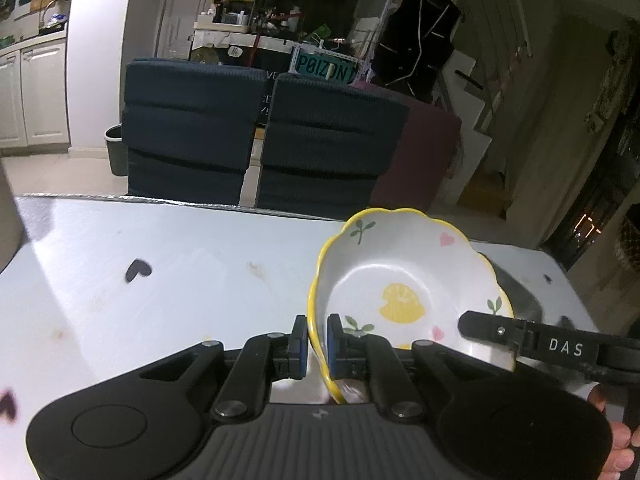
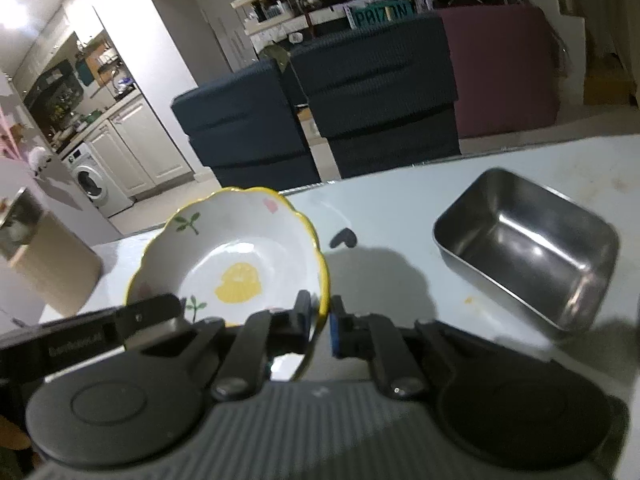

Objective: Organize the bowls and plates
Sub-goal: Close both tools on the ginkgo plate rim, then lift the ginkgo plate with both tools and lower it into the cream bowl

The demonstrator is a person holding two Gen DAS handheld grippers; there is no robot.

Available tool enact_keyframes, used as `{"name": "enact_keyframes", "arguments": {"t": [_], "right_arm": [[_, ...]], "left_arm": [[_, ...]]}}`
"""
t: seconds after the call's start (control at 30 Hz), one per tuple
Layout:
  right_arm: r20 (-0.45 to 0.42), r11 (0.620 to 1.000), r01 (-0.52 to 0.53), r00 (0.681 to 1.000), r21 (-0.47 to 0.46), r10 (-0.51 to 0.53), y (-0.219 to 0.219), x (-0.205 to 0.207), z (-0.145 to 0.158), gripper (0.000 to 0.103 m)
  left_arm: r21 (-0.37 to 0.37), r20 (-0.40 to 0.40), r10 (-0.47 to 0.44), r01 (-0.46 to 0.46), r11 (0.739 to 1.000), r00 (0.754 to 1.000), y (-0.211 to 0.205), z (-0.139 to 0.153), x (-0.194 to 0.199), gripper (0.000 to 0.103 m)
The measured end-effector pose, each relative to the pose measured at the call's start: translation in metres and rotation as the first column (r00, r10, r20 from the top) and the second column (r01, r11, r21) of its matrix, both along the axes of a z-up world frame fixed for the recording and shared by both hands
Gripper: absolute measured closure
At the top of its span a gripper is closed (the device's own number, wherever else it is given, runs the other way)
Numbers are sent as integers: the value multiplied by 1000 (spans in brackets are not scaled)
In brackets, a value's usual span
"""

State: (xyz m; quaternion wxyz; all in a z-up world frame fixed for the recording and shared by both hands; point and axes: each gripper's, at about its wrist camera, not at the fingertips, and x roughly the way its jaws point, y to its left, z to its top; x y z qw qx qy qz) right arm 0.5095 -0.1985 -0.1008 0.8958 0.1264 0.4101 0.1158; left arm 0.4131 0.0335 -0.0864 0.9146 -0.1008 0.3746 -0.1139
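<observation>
Both jaws pinch bowl [image 1: 404,280] rims; steel tray [image 2: 524,252] sits beside, chairs [image 1: 192,128] behind.

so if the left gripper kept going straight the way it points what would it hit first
The left gripper is shut on the rim of the yellow-edged bowl, so the bowl goes with it. Beyond lies only the bare white table; it would probably meet that first, though depth is unclear.

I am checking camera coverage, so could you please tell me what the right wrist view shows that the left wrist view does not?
Only the right wrist view shows the steel tray on the table and a washing machine. Only the left wrist view shows a grey bin. Both show the yellow-rimmed bowl, each pair of tongs clamped on its rim, and the dark chairs.
</observation>
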Motion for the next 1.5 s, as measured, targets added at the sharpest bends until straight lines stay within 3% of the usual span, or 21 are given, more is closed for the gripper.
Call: {"name": "enact_keyframes", "arguments": {"t": [0.27, 0.47, 0.93, 1.5], "right_arm": [[52, 1000, -24, 998, -15, 24, 2, -55, 44, 93], [44, 999, -29, 999, 17, 28, -2, -100, 57, 94], [-26, 997, -76, 997, 24, 77, 9, -187, 48, 94], [-175, 989, -149, 974, -22, 143, 31, -233, 12, 93]], "left_arm": [[-5, 29, 10, -10, 1000, 1000, 1, 36, -63, 94], [-17, 46, 22, -21, 1000, 999, 4, 45, -116, 94], [-14, -19, 21, -21, 1000, 1000, 24, 35, -203, 94], [47, -166, -40, 49, 998, 985, 34, -9, -232, 93]]}}
